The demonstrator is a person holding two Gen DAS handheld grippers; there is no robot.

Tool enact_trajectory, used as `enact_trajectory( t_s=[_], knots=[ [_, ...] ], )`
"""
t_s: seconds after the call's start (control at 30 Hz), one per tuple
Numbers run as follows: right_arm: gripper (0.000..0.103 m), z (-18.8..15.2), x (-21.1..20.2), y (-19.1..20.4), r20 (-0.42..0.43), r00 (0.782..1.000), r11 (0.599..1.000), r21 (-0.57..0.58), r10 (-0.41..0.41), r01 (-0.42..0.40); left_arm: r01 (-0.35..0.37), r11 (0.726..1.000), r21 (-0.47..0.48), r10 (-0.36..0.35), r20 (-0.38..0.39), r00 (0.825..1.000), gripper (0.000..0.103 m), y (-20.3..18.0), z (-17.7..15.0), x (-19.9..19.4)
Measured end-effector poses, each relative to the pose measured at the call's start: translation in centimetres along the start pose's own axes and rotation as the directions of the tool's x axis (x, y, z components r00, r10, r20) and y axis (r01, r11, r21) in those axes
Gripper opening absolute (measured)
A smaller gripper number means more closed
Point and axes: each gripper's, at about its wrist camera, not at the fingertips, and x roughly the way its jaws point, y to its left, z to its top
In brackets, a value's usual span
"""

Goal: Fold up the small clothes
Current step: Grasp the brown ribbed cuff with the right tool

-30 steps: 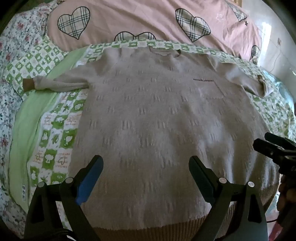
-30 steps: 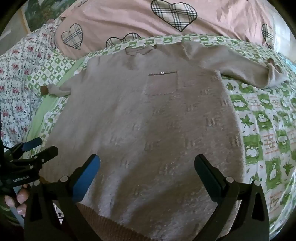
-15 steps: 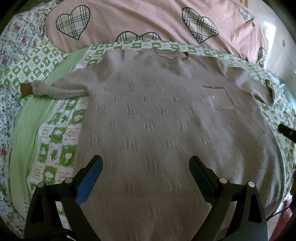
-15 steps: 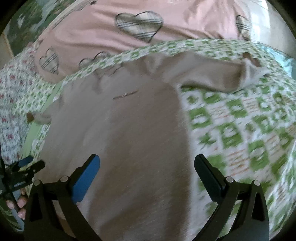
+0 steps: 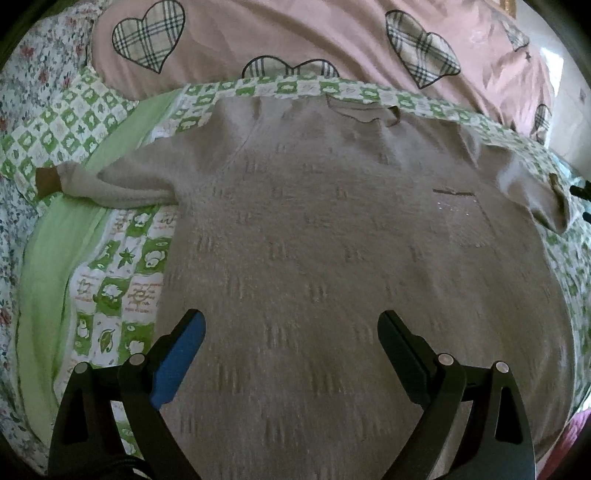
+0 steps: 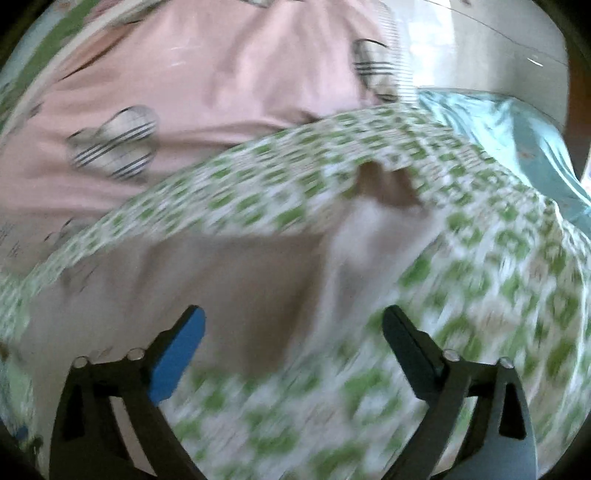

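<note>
Sweater point(image 5: 332, 258) lies flat, front up, on the green-checked sheet point(image 5: 122, 266), collar at the far side by the pink quilt point(image 5: 295, 33), both sleeves out to the sides. Compared with a second ago, the right gripper point(image 6: 291, 332) has swung right off the body toward the right sleeve's cuff point(image 6: 384, 184), its jaws just closing slightly yet spread with nothing between them. The left gripper point(image 5: 291, 336) has drifted a little over the lower body, spread and empty

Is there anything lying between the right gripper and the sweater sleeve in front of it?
Nothing visible. The right gripper is open, and only bare blanket shows before the sleeve.
</note>
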Motion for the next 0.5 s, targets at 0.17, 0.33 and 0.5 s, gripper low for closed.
enact_trajectory(
  t_s=[0.17,0.33,0.5],
  knots=[
    [0.076,4.5,6.2,-2.5,-0.05,0.997,0.997,0.047,-0.053,0.055,-0.016,1.0,-0.012,0.016,-0.037,0.999,0.095,-0.3,0.7,1.6],
    [0.064,6.0,9.6,-3.7,-0.076,0.99,0.99,0.055,-0.123,0.127,-0.014,1.0,-0.02,0.012,-0.062,0.998,0.095,-0.7,1.2,2.8],
    [0.01,6.3,9.4,-4.1,-0.067,0.992,0.992,0.057,-0.11,0.114,0.006,1.0,-0.02,-0.007,-0.054,0.999,0.095,-1.0,1.4,3.0]
  ],
)
